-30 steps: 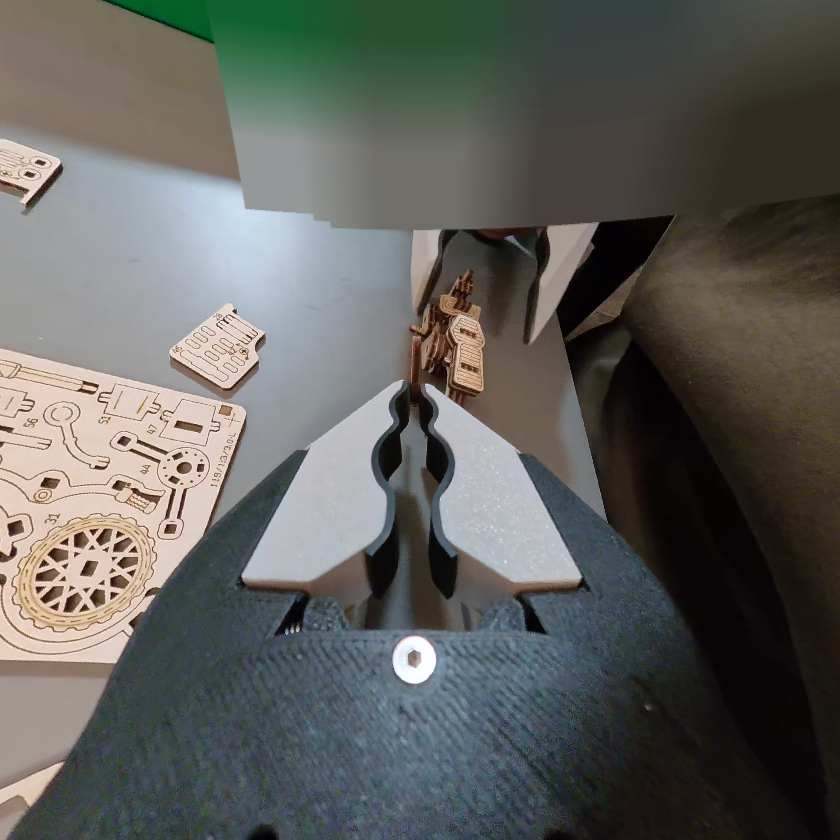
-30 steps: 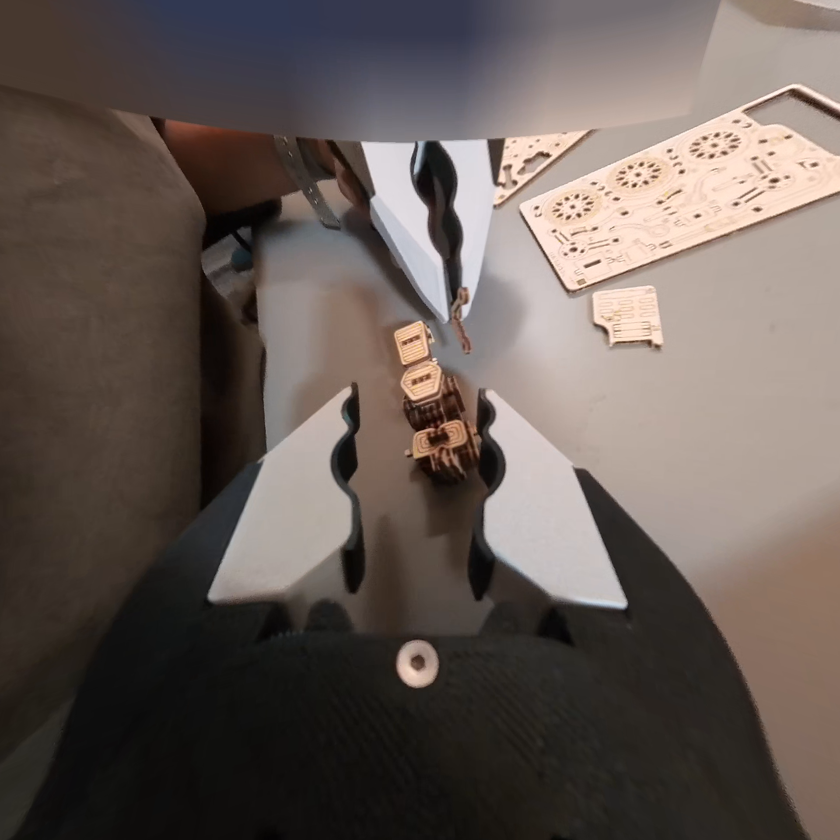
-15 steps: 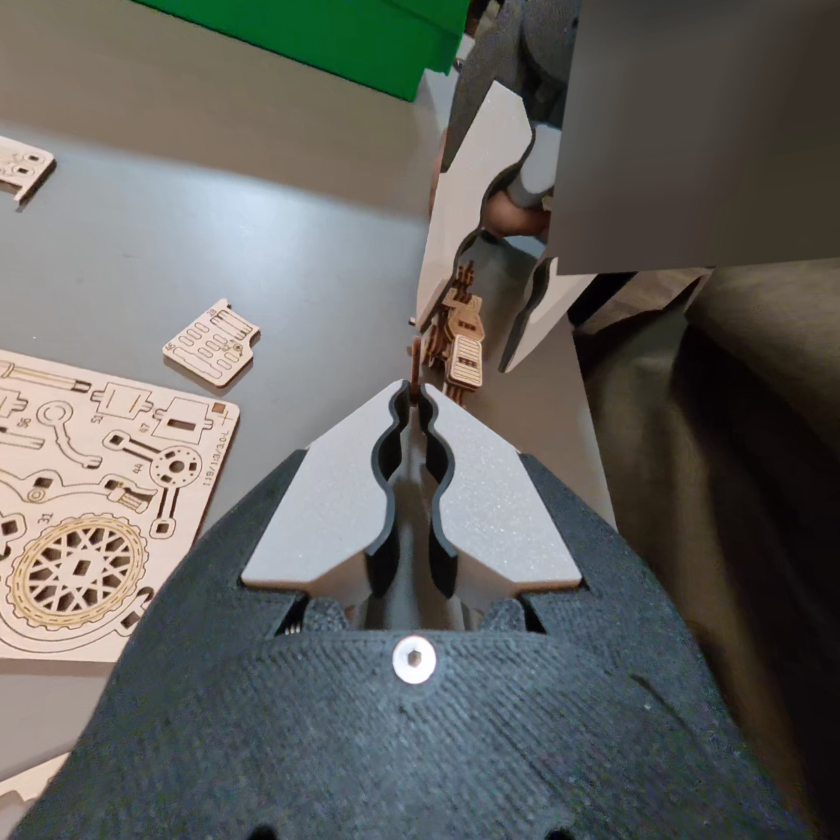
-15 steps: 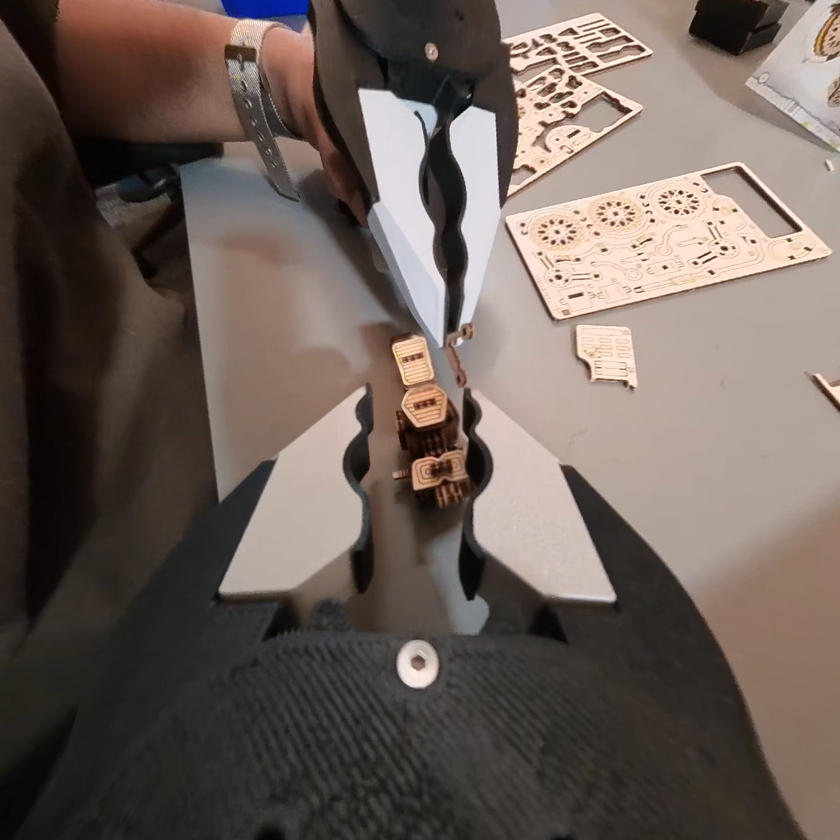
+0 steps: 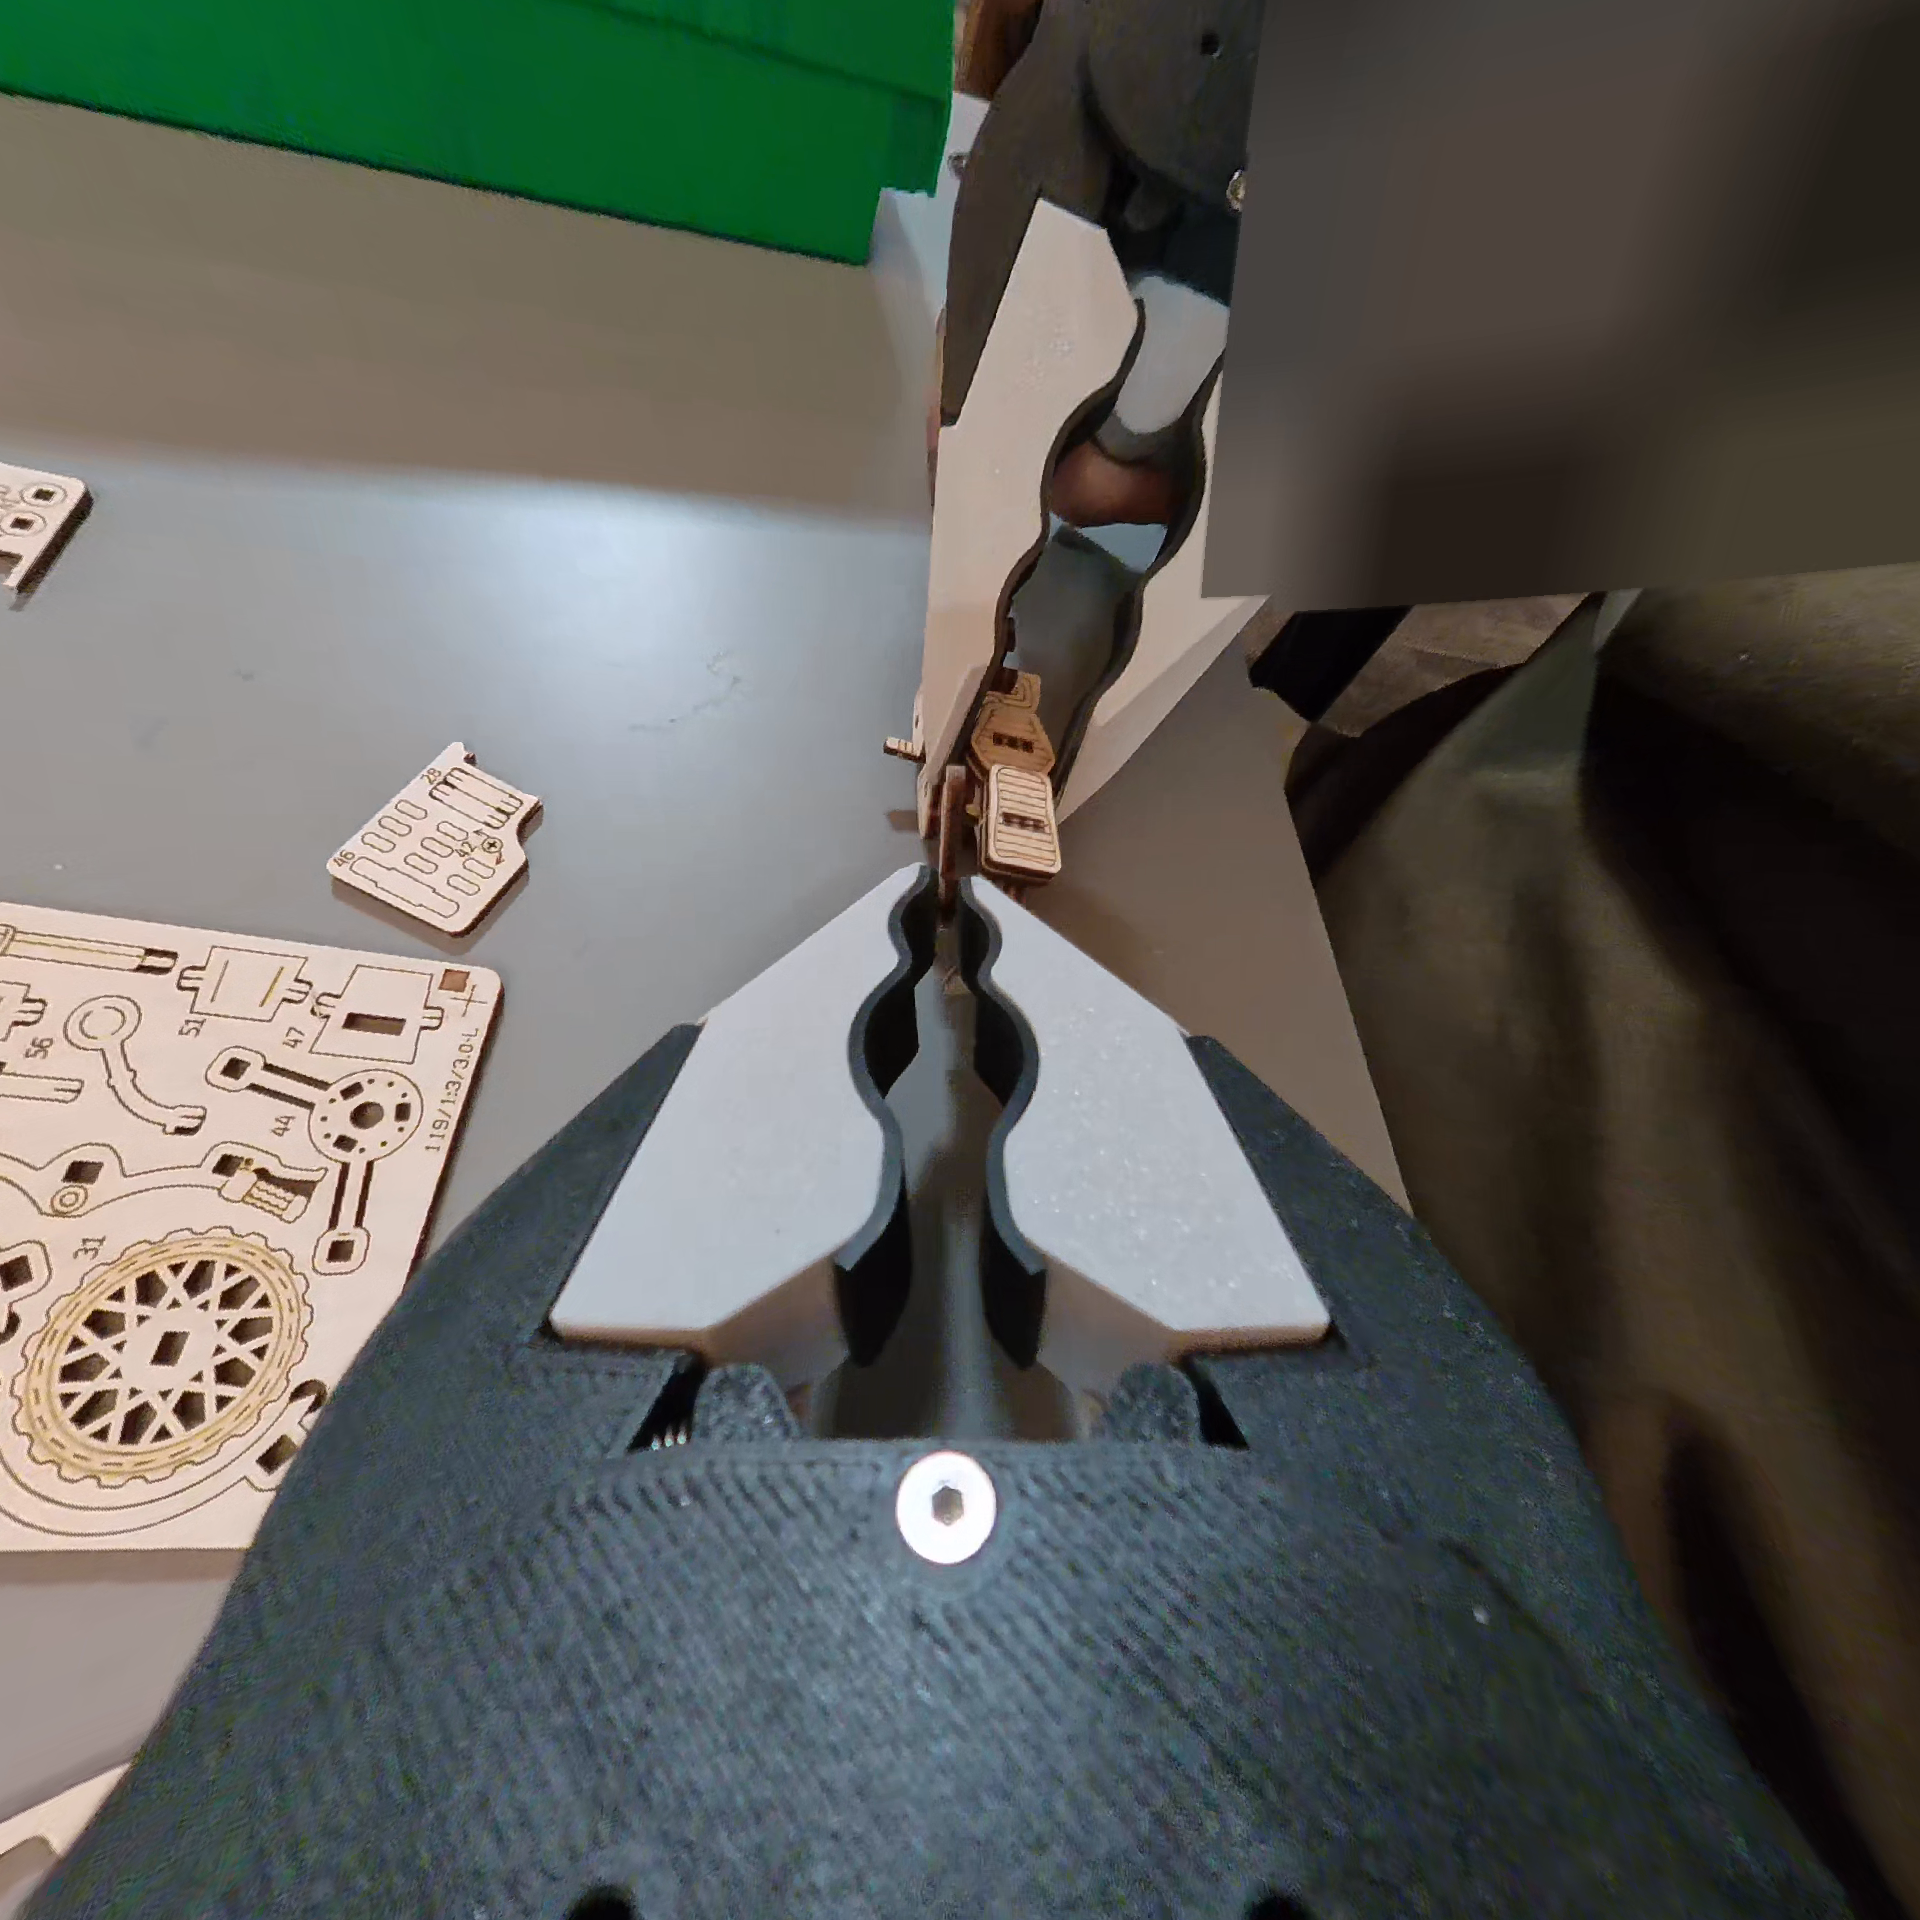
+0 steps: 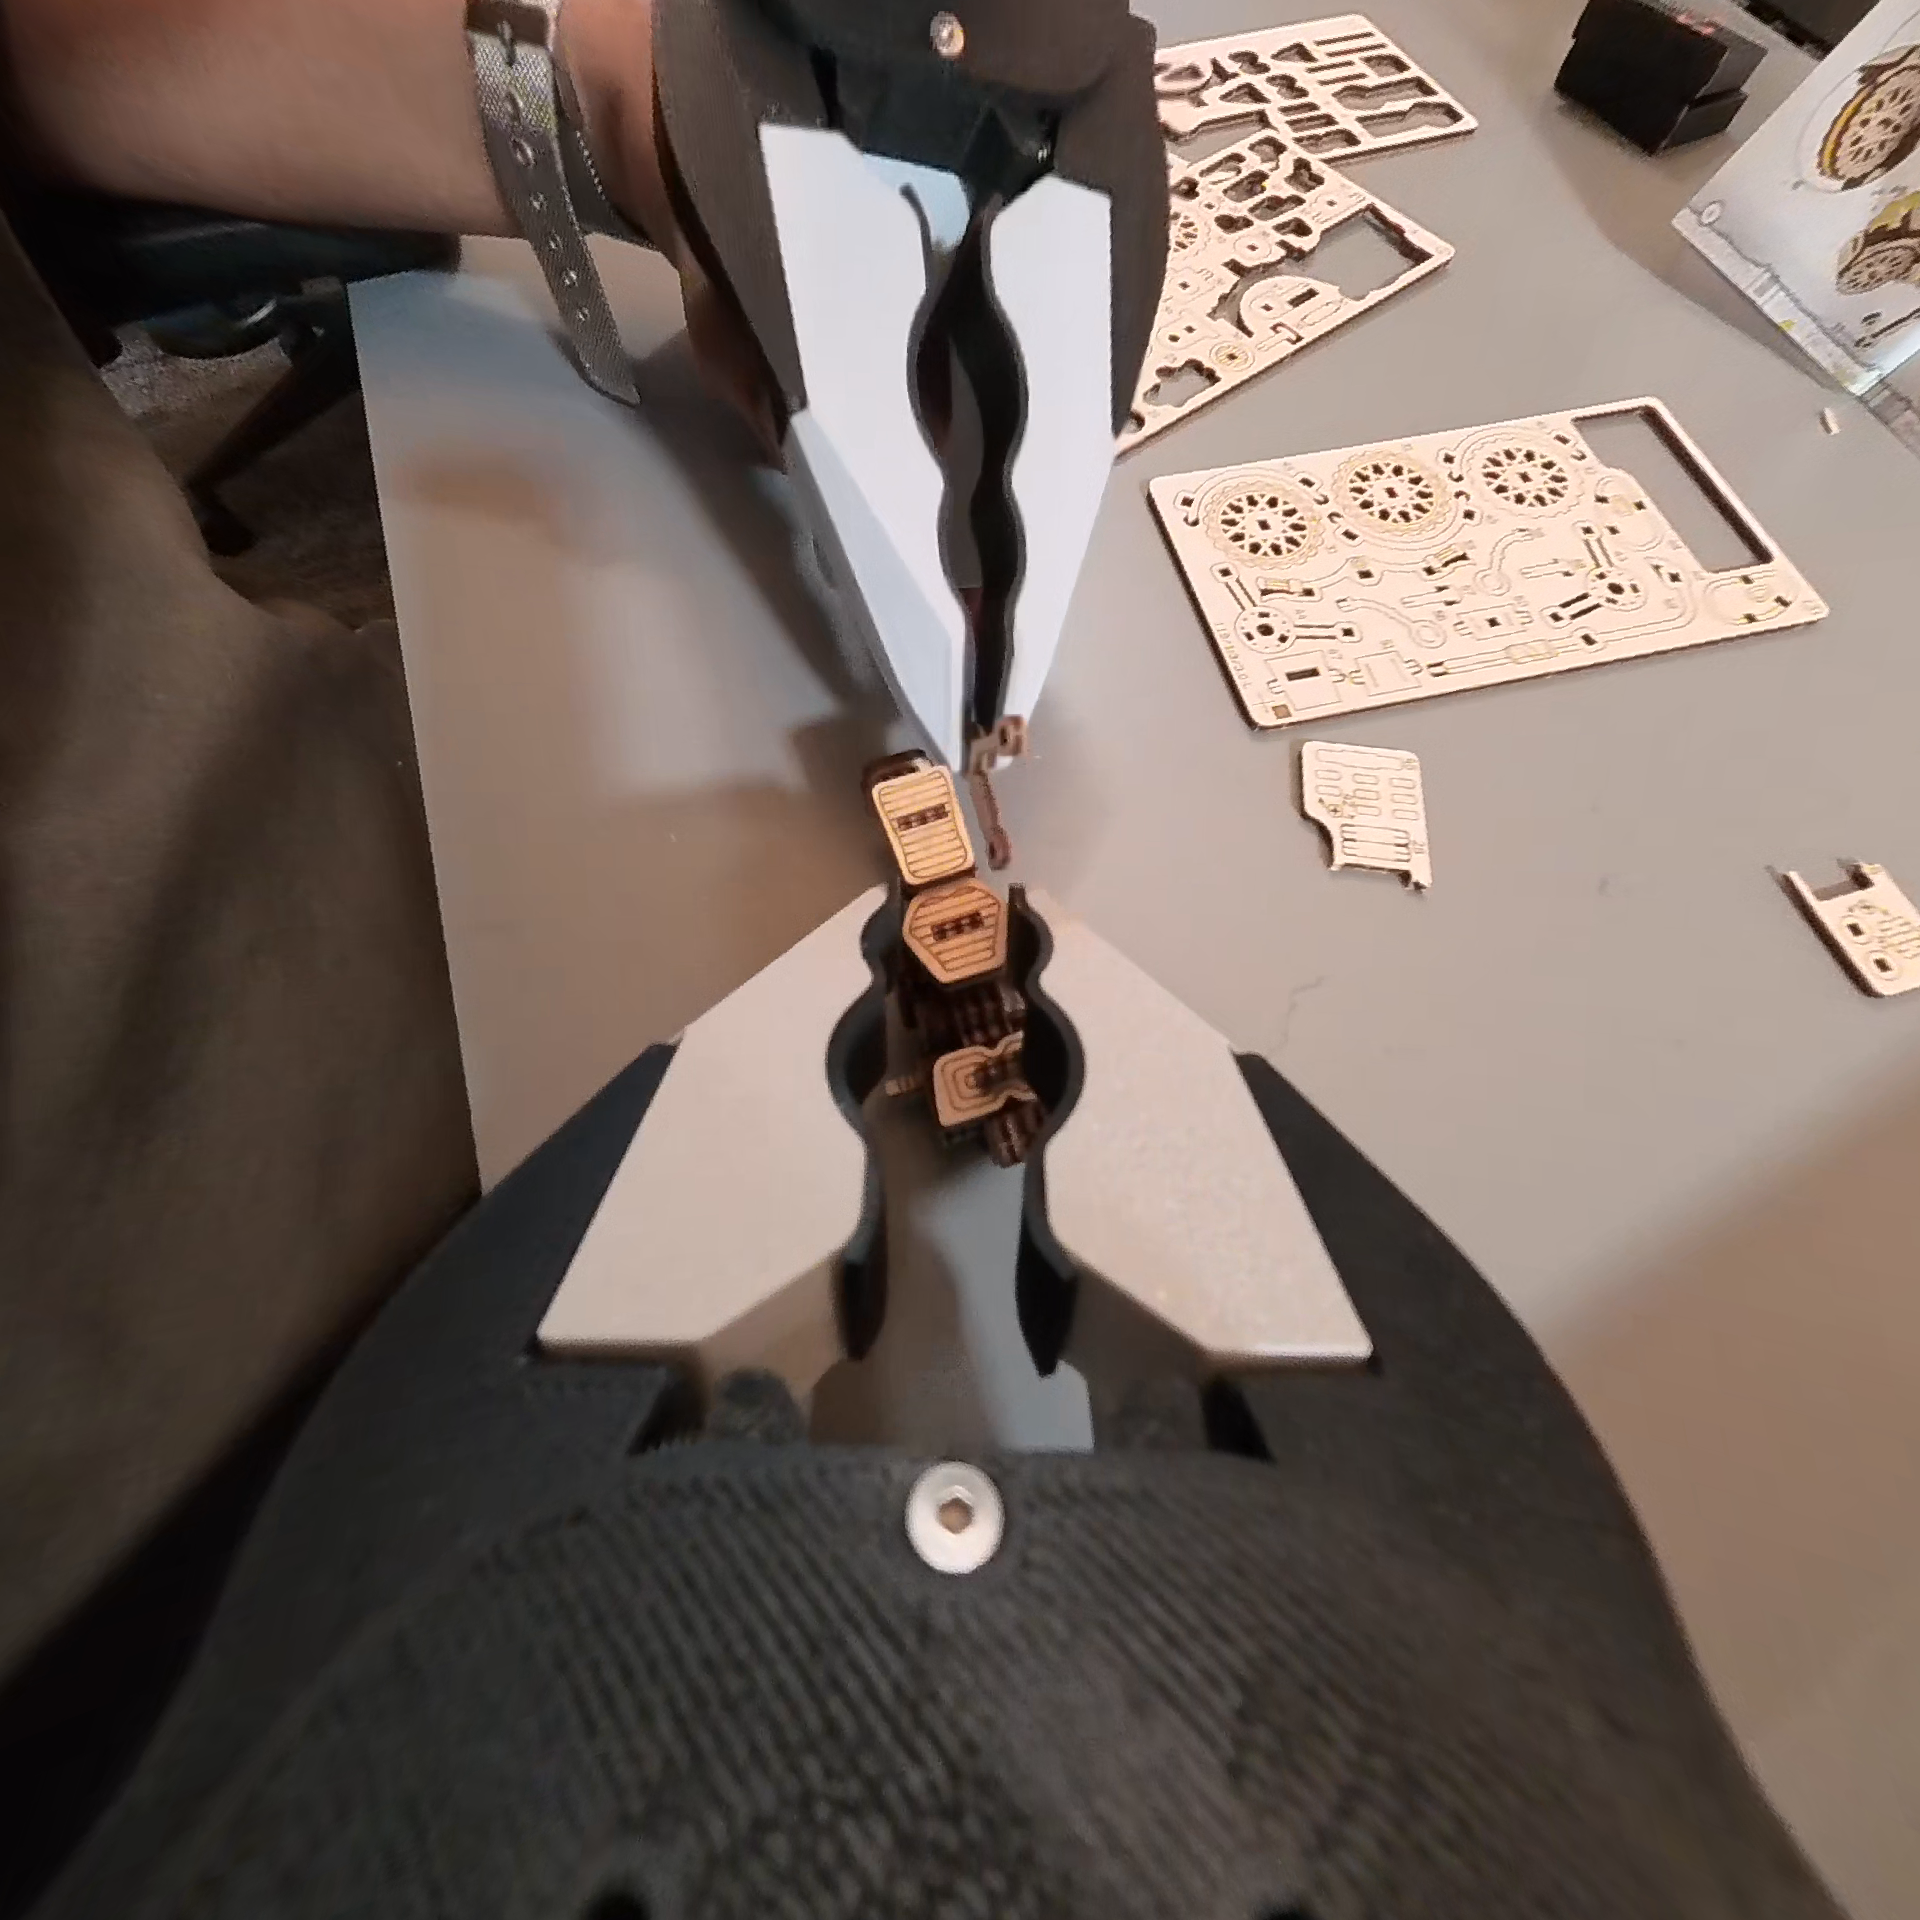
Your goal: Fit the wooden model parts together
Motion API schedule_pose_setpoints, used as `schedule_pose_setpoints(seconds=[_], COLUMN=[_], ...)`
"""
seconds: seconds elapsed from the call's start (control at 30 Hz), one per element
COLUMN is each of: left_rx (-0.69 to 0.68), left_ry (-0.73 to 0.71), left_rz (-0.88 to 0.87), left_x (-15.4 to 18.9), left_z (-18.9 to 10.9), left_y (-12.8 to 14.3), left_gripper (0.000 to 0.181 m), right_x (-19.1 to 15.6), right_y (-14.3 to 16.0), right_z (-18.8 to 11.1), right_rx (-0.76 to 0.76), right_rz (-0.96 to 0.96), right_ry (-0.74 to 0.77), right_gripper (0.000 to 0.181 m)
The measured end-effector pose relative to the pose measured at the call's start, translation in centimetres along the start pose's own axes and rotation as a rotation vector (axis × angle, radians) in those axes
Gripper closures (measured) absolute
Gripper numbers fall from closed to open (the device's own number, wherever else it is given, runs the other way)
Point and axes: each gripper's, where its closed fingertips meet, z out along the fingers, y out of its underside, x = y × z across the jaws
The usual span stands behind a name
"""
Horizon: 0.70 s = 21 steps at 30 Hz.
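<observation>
My right gripper is shut on a small wooden assembly of stacked laser-cut parts, at the table's near edge. The assembly's front sticks out past the fingertips. My left gripper is shut on a thin, dark wooden strip that stands on edge. In the right wrist view the left gripper points down and its strip hangs beside the assembly's front block, close to it or touching. In the left wrist view the right gripper flanks the assembly.
A wooden parts sheet and a small loose card lie left of the work. More sheets, another card, a booklet and a black box lie farther off. A green box stands behind. A person's clothing borders the table edge. Less than 4 cm separates the two grippers' tips. The small loose card is about 10 cm from both grippers' fingertips. Look for it in the right wrist view too.
My right gripper's jaws have narrowed from wide open to closed on the assembly. My left gripper has brought the strip closer to the assembly's front.
</observation>
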Motion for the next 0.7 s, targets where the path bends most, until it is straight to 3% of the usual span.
schedule_pose_setpoints(seconds=[0.7], left_rx=[-0.009], left_ry=[0.026], left_rz=[0.027], left_x=[0.56], left_z=[0.09], left_y=[0.1], left_gripper=[0.18], right_x=[-0.33], right_y=[-0.24], right_z=[-0.16], right_rx=[0.057], right_rz=[0.095], right_ry=[-0.109], right_gripper=[0.164])
